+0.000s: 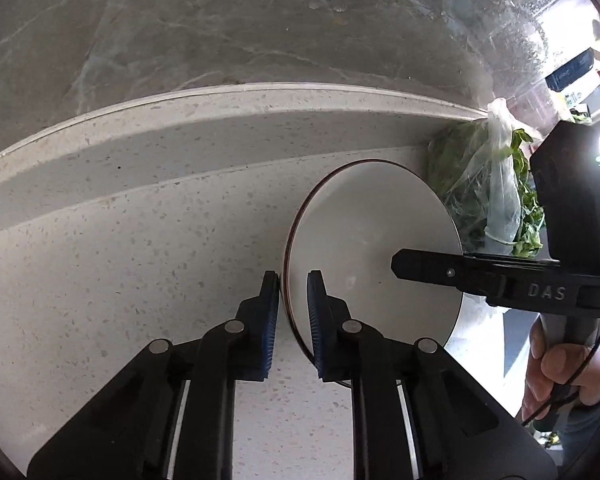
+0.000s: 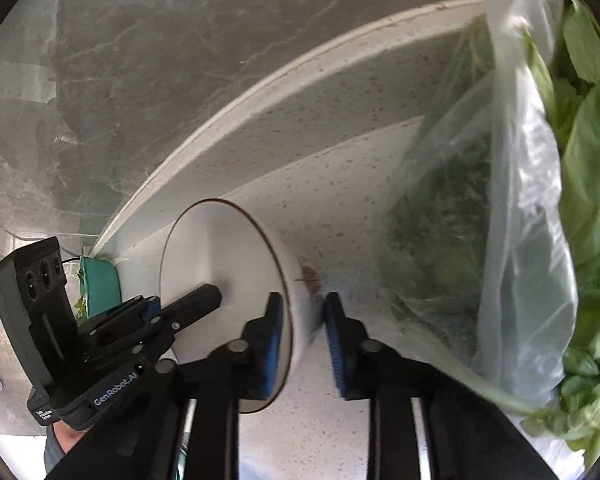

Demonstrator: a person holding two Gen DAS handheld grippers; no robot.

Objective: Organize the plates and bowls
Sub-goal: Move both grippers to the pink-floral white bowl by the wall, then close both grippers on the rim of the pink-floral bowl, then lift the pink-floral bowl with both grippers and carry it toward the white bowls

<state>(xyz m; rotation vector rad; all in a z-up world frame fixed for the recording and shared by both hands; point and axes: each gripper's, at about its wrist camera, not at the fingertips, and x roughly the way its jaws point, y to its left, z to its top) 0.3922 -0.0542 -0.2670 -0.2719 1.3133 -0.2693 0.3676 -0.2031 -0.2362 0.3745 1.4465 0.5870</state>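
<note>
On the speckled counter (image 1: 100,264), both the left gripper (image 1: 293,280) and right gripper (image 2: 299,300) pinch the white bowl's (image 1: 364,240) rim, whose reddish outer mark (image 2: 310,278) shows only in the right view, beside bagged greens (image 2: 500,200).

Black grippers (image 1: 293,280); blue ribbed pads (image 1: 314,320)

- speckled white countertop (image 1: 120,272) fills lower frame
- raised ledge (image 1: 220,136) behind it, 12 o'clock
- grey veined wall (image 1: 220,28) above
- bright daylight at 3 o'clock
</note>
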